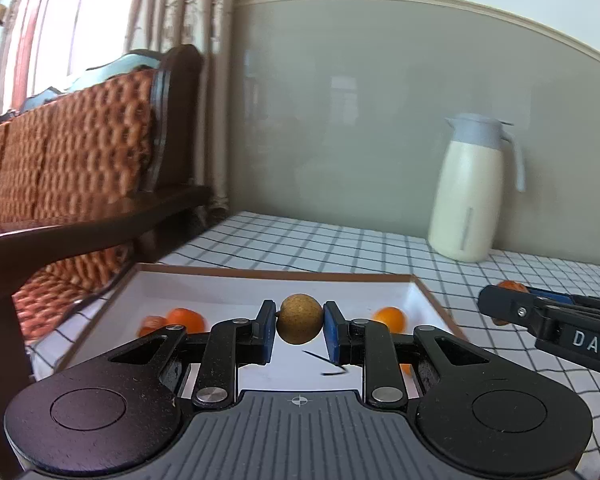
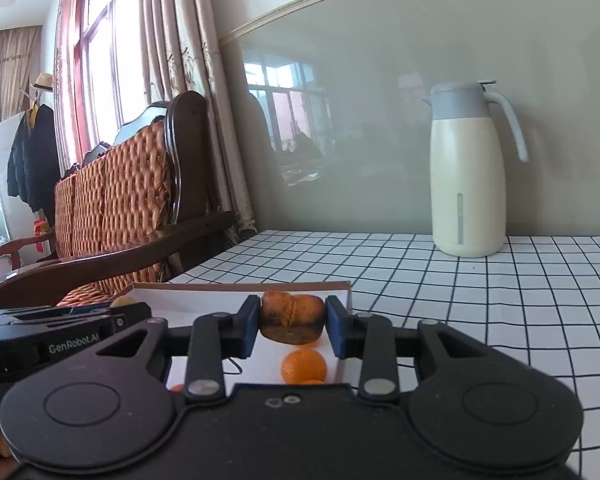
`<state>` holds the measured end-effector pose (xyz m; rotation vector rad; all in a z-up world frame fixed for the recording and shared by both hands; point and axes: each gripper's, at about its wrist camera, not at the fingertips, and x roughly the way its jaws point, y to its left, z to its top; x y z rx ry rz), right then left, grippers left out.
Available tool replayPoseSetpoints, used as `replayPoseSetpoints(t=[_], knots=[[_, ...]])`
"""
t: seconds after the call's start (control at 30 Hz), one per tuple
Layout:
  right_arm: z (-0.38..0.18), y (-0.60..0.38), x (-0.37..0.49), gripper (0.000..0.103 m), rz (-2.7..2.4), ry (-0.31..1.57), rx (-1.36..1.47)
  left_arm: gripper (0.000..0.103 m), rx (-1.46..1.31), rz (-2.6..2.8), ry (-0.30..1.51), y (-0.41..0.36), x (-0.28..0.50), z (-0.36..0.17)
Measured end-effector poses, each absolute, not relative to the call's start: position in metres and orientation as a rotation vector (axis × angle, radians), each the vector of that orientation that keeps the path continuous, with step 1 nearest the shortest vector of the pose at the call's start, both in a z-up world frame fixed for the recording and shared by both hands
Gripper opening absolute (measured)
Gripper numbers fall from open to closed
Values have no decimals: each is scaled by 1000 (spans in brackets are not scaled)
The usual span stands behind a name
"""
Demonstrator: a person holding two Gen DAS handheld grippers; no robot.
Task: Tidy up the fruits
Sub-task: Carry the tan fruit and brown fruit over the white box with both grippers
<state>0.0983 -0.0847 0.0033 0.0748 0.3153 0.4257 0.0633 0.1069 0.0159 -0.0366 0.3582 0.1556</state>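
Left tongs (image 1: pixel 300 326) clamped on a round tan-brown fruit (image 1: pixel 301 319), held above the white box (image 1: pixel 228 286) on the checked table (image 1: pixel 340 248). Right tongs (image 2: pixel 292 326) clamped on a wrinkled orange-brown fruit (image 2: pixel 293 320), over the box's right end. Small orange fruits (image 1: pixel 389 317) lie inside the box. Cream jug (image 2: pixel 467 176) stands well apart by the wall; wooden sofa (image 2: pixel 132 184) at left.

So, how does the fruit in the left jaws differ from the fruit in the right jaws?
The round brown fruit is smooth, tan and speckled; the wrinkled orange fruit is lumpy, creased and darker underneath. The first is a neat ball, the second wider than tall. Both are clamped between blue pads above the white box.
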Motion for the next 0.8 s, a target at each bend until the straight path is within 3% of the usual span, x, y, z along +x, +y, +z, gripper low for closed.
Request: replayPoseSetpoints(t=[0.8], knots=[[1, -51, 119, 27, 445, 324, 87, 26, -95, 266, 382, 158, 78, 10]])
